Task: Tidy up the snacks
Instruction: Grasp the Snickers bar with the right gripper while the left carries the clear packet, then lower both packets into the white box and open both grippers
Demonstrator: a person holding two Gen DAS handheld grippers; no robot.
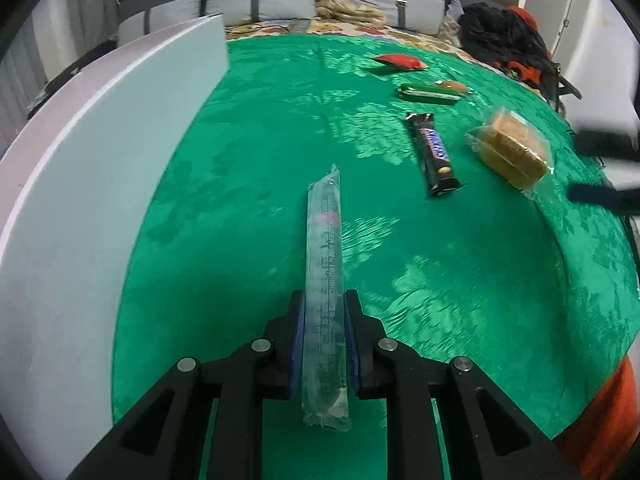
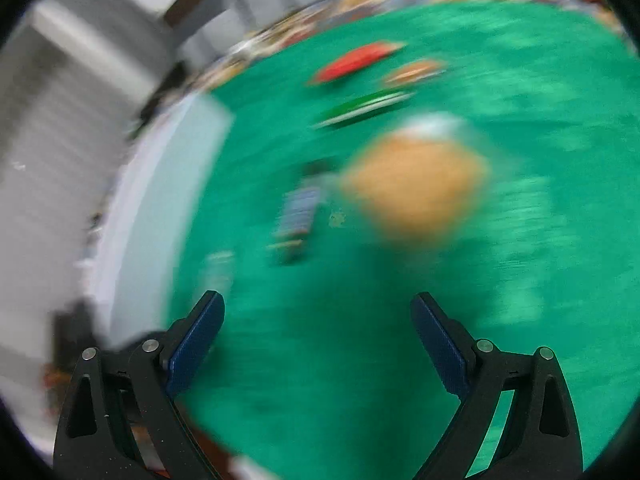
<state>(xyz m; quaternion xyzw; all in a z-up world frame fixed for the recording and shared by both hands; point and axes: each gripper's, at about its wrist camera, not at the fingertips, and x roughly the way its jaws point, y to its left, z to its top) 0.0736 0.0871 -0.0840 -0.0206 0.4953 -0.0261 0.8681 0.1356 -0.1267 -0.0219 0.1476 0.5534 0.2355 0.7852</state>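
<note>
My left gripper [image 1: 324, 300] is shut on a long clear plastic snack tube [image 1: 323, 264], held above the green cloth [image 1: 240, 220]. On the cloth lie a dark chocolate bar [image 1: 434, 152], a clear box of brown cake [image 1: 512, 148], a green packet [image 1: 430, 94] and a red packet [image 1: 400, 61]. My right gripper [image 2: 318, 308] is open and empty. Its view is blurred; the cake box [image 2: 416, 180] lies ahead of it, the chocolate bar [image 2: 298, 216] to the left, the green packet [image 2: 364, 108] and red packet [image 2: 356, 60] beyond.
A white box wall [image 1: 100, 184] stands along the left side of the cloth and shows blurred in the right wrist view [image 2: 160, 208]. A small brown item [image 1: 454, 86] lies behind the green packet. Dark clothing [image 1: 504, 40] sits at the far right. Cushions line the back.
</note>
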